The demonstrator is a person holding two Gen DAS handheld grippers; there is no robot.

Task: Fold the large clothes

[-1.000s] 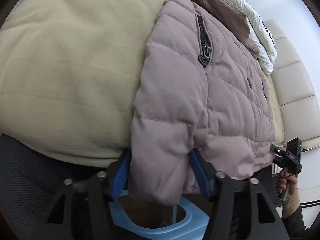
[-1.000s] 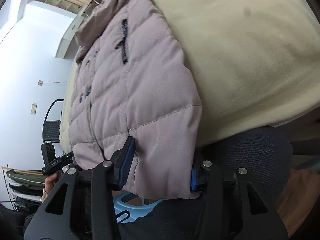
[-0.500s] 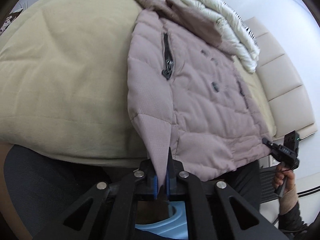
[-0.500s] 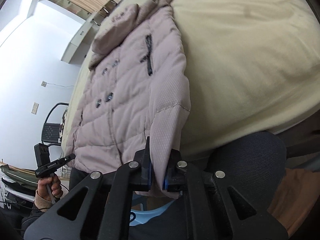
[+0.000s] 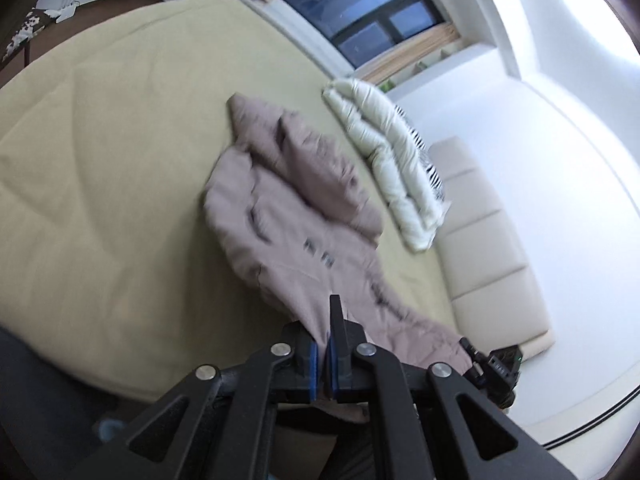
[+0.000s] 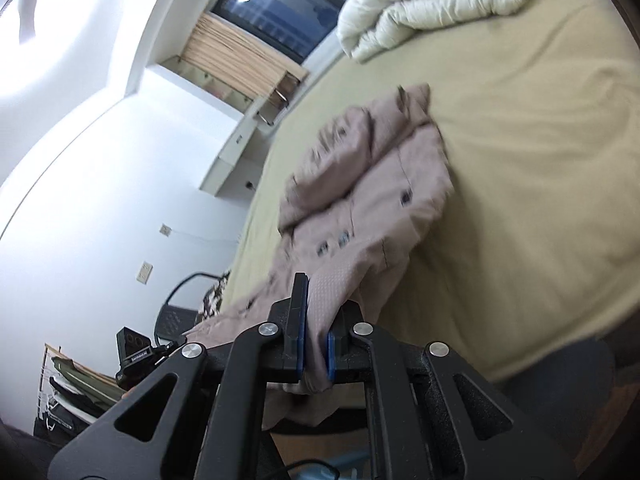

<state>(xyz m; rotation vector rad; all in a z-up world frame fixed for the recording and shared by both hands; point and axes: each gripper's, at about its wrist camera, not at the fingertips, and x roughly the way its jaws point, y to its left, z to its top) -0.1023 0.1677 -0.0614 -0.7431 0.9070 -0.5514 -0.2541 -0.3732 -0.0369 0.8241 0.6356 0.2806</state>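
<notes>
On the tan bed point(image 5: 104, 200), I am holding the hem of a mauve quilted jacket point(image 5: 280, 216) with both claws. My left claw point(image 5: 323, 354) is pinched tight on one bottom corner of the hem, and my right claw point(image 6: 316, 350) is clamped just as tight on the other, a thick wad of cloth bunched between its blue pads. I am gripping the two corners so the hem lifts off the near edge of the bed as one line and can, I judge, be carried over toward the collar for a fold. The jacket's upper half is lying on the mattress, collar toward the far edge, sleeves folded across the chest, buttons showing. A white duvet point(image 5: 396, 172) is sitting bundled beyond it, near the far edge by the window point(image 5: 360, 12). Motion blur is smearing the fabric, and I am finding no brand, label or legible writing anywhere.
</notes>
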